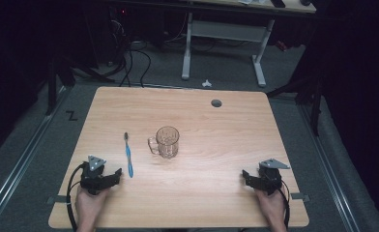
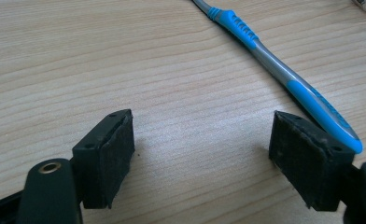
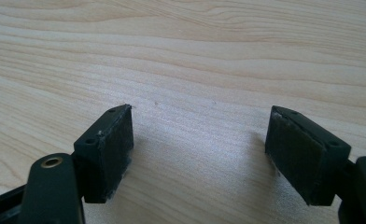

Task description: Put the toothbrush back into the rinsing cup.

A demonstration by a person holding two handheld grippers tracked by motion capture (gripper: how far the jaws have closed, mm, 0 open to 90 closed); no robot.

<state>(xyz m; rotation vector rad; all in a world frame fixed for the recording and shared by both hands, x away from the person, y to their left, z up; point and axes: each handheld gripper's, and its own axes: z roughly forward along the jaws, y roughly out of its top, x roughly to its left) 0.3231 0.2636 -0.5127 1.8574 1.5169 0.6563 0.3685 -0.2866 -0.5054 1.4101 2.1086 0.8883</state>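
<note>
Toothbrush (image 2: pixel 284 70) lies flat on wooden table (image 1: pixel 211 193), handle end just beside left gripper (image 1: pixel 116 174), whose jaws stand wide apart w/ nothing between. For a clean pick, gripper should probably be shifted toward the blue handle & jaws squared across it before closing. Right gripper (image 1: pixel 244 175) rests at table's right, jaws apart, empty. Farther off, glass mug (image 1: pixel 167 142) stands upright, near the brush, not touching.

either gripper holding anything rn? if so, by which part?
Nothing held. Left gripper and right gripper are both open over bare table; the toothbrush lies just outside the left gripper's jaw.
</note>
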